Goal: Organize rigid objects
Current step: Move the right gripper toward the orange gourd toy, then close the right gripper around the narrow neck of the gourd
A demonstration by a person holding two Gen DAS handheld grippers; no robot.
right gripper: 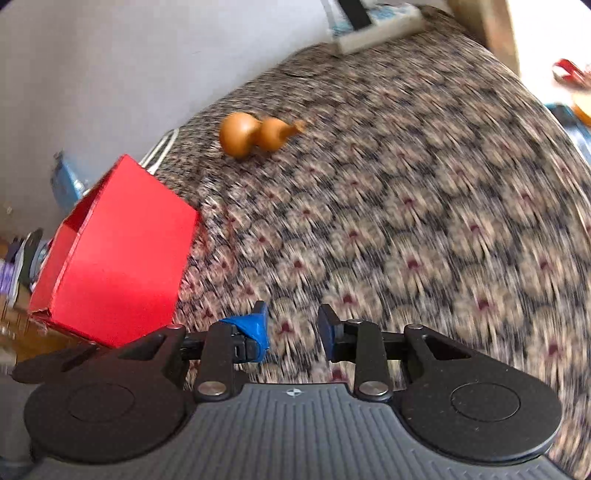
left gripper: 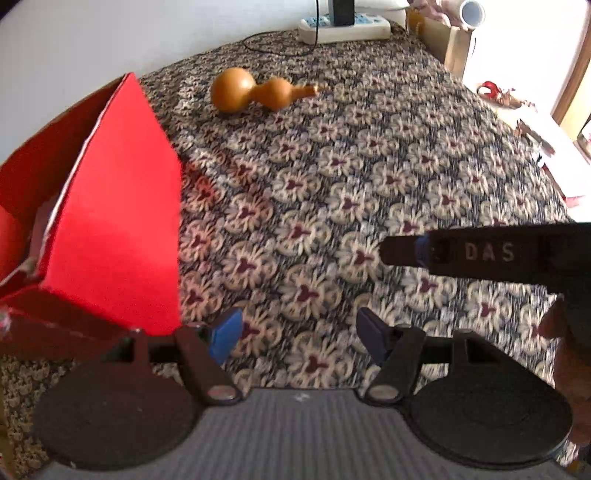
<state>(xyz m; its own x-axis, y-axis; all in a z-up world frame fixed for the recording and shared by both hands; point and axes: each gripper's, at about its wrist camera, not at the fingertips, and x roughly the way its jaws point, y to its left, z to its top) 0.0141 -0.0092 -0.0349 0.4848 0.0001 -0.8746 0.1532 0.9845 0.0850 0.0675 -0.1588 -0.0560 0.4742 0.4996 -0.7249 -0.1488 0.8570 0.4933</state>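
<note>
An orange-brown wooden gourd point(left gripper: 255, 93) lies on its side on the patterned tablecloth, far ahead of both grippers; it also shows in the right wrist view point(right gripper: 255, 133). A red open-topped cardboard box point(left gripper: 110, 214) stands at the left, close to my left gripper point(left gripper: 297, 338), which is open and empty above the cloth. The box shows in the right wrist view point(right gripper: 118, 254) too. My right gripper point(right gripper: 291, 326) is open and empty; its black body marked "DAS" point(left gripper: 491, 254) reaches in from the right in the left wrist view.
The flower-patterned tablecloth point(left gripper: 369, 192) covers the table. A white power strip point(left gripper: 343, 26) with a black plug and cable sits at the far edge. A cardboard box point(left gripper: 447, 40) stands at the back right. Clutter lies beyond the table's left edge point(right gripper: 22, 258).
</note>
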